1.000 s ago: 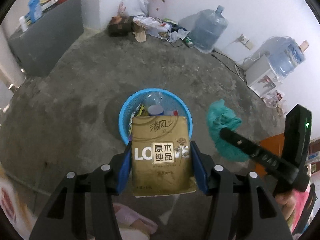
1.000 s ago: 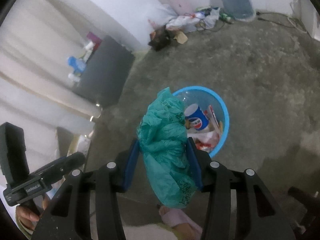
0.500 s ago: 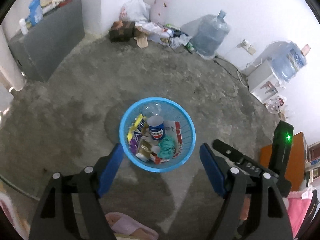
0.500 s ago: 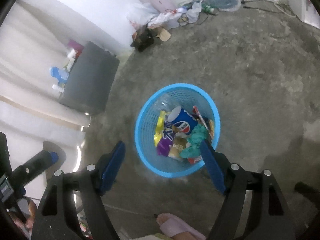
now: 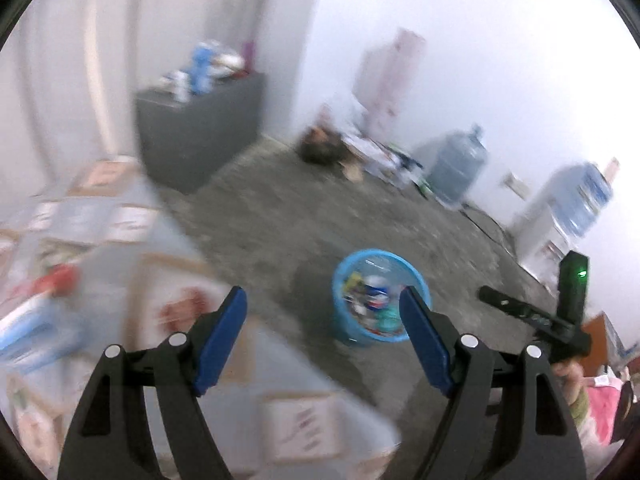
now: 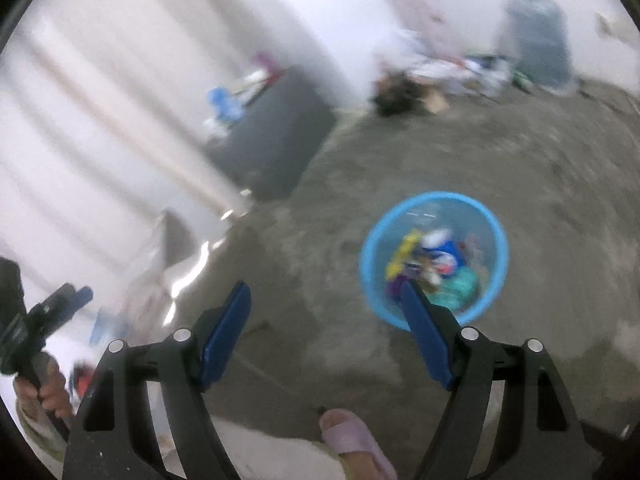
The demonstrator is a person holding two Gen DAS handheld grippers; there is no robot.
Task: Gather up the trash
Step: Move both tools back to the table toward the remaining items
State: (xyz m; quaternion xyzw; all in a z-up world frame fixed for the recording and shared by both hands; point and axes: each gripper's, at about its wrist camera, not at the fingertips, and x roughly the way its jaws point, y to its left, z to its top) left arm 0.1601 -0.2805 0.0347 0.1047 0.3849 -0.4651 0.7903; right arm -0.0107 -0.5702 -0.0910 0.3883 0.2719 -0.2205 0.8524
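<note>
Concrete floor (image 6: 500,152) runs out under both claws, left claw (image 5: 322,334) and right claw (image 6: 326,330), each gaping and empty. Beyond them the bin (image 6: 370,276) holds light, crushable trash best pinched by a loose fold. A second ago they gripped a tissue pack and green bag, since dropped in.

Beyond the right jaw of the left gripper (image 5: 323,316), whose pads are blue on black arms, stands a sky-blue basket (image 5: 347,334) on a mottled grey concrete floor (image 5: 280,224). Inside it lie a teal bag (image 6: 460,286), a yellow wrapper (image 6: 404,254) and a blue-and-white cup (image 6: 442,250). Below the right gripper's (image 6: 326,322) jaws shows a pale pink slipper (image 6: 354,442). Far ahead stands a dark grey cabinet (image 5: 200,132).
</note>
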